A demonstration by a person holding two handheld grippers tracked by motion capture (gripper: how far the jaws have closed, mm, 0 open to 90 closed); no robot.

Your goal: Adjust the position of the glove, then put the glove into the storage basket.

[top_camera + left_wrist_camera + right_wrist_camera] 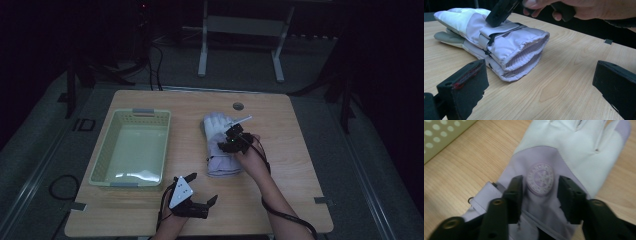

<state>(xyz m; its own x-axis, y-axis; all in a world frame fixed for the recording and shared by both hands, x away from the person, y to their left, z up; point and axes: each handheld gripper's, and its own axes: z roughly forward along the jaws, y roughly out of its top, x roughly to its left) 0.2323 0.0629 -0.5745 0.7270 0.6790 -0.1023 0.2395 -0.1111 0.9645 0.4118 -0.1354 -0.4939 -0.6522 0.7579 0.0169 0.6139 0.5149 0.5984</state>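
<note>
On table (280, 200), gloves (220, 145) lengthwise (fingers away)

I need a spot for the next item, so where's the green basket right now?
In the high view the green basket sits on the table's left half, left of the stacked gloves and just beyond the left gripper.

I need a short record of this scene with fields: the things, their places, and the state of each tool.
things: stacked pale lilac gloves; green basket
surface: wooden table
basket place: left of the gloves, apart from them
right tool: on top glove, jaws part open either side of its round badge
left tool: open, low over table, short of the gloves' cuffs
</note>
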